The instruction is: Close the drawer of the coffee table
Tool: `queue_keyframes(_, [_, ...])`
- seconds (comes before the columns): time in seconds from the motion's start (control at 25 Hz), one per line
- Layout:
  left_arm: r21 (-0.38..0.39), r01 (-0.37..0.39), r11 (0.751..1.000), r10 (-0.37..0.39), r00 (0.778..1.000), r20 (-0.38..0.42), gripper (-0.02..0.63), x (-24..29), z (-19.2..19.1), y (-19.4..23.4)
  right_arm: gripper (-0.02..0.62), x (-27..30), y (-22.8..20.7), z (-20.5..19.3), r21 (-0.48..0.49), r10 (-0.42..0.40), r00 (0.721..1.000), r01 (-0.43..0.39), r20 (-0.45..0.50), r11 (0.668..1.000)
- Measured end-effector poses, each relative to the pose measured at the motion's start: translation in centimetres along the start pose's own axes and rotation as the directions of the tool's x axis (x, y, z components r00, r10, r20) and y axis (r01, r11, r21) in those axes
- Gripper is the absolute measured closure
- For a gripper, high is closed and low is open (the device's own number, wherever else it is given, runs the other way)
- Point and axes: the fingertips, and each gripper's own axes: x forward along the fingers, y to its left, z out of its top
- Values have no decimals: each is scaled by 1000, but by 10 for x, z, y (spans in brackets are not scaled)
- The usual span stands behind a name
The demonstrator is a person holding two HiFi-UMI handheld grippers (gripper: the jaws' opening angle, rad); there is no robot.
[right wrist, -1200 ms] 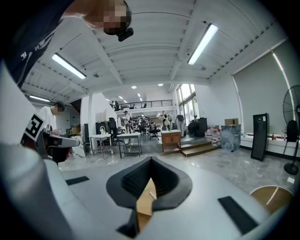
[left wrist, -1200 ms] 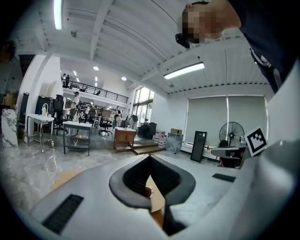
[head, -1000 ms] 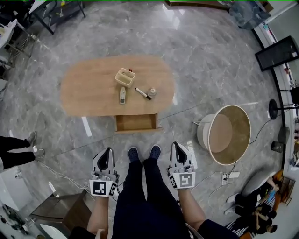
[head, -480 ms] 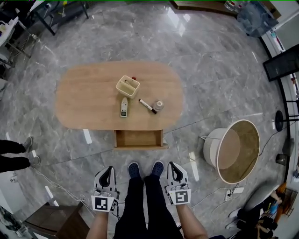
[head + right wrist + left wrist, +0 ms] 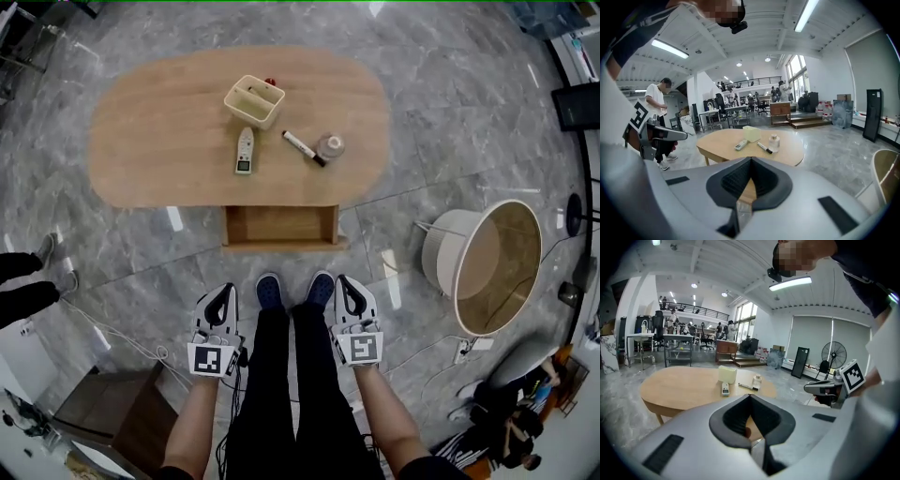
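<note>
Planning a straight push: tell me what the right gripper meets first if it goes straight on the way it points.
Probably the right gripper meets the open drawer front near its right end, under the coffee table edge; only floor lies between. Depth is unclear, so it may skim the corner.

Open-plan office hall: grey marble floor [image 5: 441, 103], railed mezzanine [image 5: 696, 313], rows of desks [image 5: 644, 337], ceiling strip lights [image 5: 669, 48].

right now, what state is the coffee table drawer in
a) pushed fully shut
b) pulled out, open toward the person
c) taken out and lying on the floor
B: the drawer juts out from the near edge of the coffee table, with its open inside showing in the head view.
</note>
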Motion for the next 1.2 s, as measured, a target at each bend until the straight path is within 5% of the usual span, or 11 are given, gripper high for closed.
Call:
queue_keyframes(0.24, [-25,-9,1000,6,992,-125,581,28,-90,9,569,24,3,-76,35,15,993,-11,-113,999])
queue_keyframes(0.52, [-50,-26,998,15,980,-200,581,54,-153,23,569,58,5,-144,60,32,979,-20,-203,998])
queue_keyframes(0.8, [-83,-61,995,30,943,-333,581,69,-226,34,569,87,-8,-224,181,24,934,44,-358,983])
queue_keyframes(0.96, [-157,-94,983,30,929,-369,581,77,-253,43,569,97,-12,-244,175,19,919,55,-393,983])
queue_keyframes(1.2, [-153,-119,981,45,907,-418,581,90,-281,52,569,106,-9,-257,174,36,912,40,-409,984])
